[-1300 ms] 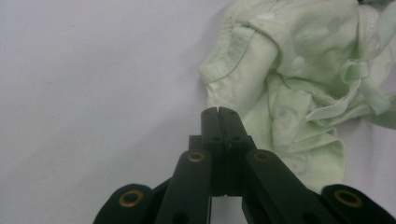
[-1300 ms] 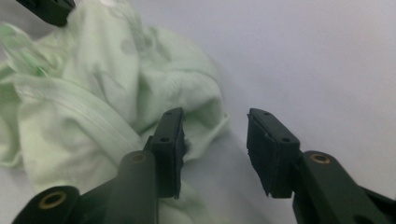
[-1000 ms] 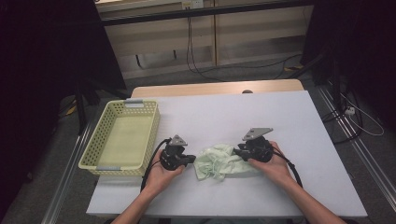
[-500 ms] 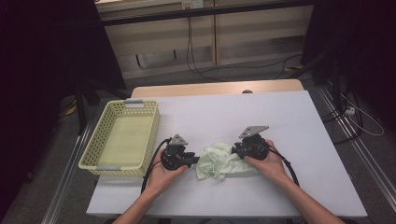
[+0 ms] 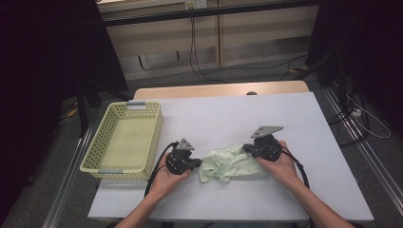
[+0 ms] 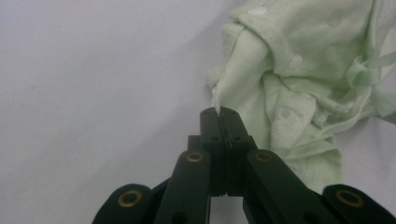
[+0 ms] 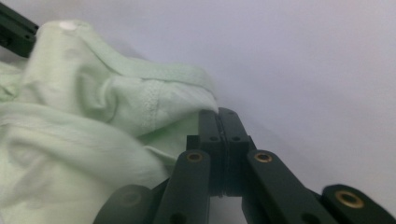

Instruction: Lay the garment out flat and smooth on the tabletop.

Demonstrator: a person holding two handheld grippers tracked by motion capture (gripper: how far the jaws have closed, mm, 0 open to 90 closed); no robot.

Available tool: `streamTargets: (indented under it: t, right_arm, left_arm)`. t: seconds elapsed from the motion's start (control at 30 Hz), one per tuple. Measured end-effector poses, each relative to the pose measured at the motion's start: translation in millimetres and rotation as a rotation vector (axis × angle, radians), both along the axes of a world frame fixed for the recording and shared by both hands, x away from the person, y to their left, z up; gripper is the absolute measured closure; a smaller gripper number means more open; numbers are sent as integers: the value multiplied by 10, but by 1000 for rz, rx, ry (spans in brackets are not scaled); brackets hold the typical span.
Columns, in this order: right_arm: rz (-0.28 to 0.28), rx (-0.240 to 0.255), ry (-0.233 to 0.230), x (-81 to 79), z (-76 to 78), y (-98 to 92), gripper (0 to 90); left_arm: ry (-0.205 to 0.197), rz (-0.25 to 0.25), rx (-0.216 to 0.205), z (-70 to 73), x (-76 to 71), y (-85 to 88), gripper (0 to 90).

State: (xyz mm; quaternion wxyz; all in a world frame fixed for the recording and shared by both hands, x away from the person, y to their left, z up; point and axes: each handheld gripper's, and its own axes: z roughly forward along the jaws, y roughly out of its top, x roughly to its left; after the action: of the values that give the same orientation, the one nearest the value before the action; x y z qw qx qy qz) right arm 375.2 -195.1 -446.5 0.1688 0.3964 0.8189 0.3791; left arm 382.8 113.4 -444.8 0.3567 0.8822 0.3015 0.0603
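Garment gripped at both ends, still crumpled near the bench's front edge.
Left tool and right tool each clenched on the green garment; basket held nothing.

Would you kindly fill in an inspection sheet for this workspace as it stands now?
Surface: white table, wooden strip along its far edge.
Job's things: crumpled pale green garment lying between both hands.
Clutter: yellow basket at the table's left, nothing seen inside.
Grippers: left hand-held gripper shut, pinching a garment edge; right hand-held gripper shut at the garment's other edge, and whether cloth is caught there cannot be told.
Cables: black cable trailing from each gripper; cables on the floor behind.
Surroundings: dark room, wooden panels behind the table.
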Motion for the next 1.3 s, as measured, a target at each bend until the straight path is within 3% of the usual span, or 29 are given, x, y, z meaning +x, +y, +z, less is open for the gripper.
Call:
streamTargets:
  t: [0.2,0.43,0.57,0.73,0.87,1.13,1.3]
  right_arm:
    - [-27,-20,-55,-8,104,-125,900]
    - [-67,11,-101,10,235,-262,900]
    - [-75,41,-158,-7,369,-270,900]
    - [-75,79,-212,-75,515,-300,900]
    - [-52,89,-200,-156,503,-292,900]
    - [33,66,-154,-445,361,-222,900]
    - [92,26,-108,-656,230,-181,900]
  left_arm:
    - [-74,10,33,119,13,-21,900]
    - [-113,36,-13,224,47,-14,900]
    - [-150,50,-73,350,44,-10,900]
    - [-194,32,-107,463,-38,-18,900]
    - [-192,-10,-77,425,-122,-37,899]
    - [-149,-69,-30,273,-251,-27,896]
    - [-131,-93,-24,255,-272,-17,893]
